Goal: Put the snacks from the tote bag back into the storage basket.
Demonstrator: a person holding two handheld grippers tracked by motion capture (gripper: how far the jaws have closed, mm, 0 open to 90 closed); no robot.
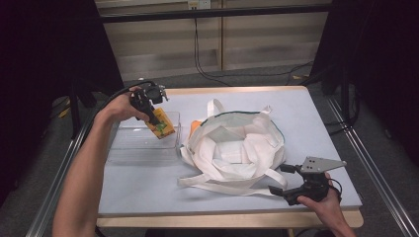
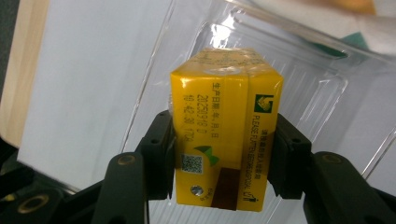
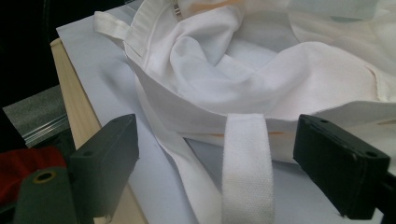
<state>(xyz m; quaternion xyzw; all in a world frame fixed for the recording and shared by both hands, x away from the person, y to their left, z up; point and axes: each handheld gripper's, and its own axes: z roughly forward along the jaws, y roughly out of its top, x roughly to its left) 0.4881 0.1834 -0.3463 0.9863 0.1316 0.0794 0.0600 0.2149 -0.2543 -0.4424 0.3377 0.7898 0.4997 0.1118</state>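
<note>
My left gripper (image 1: 157,120) is shut on a yellow drink carton (image 1: 162,126), held tilted over the clear plastic tray (image 1: 136,143) at the table's left. In the left gripper view the carton (image 2: 226,135) sits squarely between both black pads, which press on its sides. A white cloth tote bag (image 1: 237,148) lies open in the middle of the table. At the front right, my right gripper (image 1: 283,179) stands open beside the bag's strap (image 1: 222,186). In the right gripper view the white strap (image 3: 246,168) runs between the wide-apart jaws without touching them.
Something orange (image 1: 196,126) peeks out behind the bag's left rim. The table's wooden front edge (image 1: 227,218) runs close under my right hand. Dark curtains and cables stand beyond the far edge.
</note>
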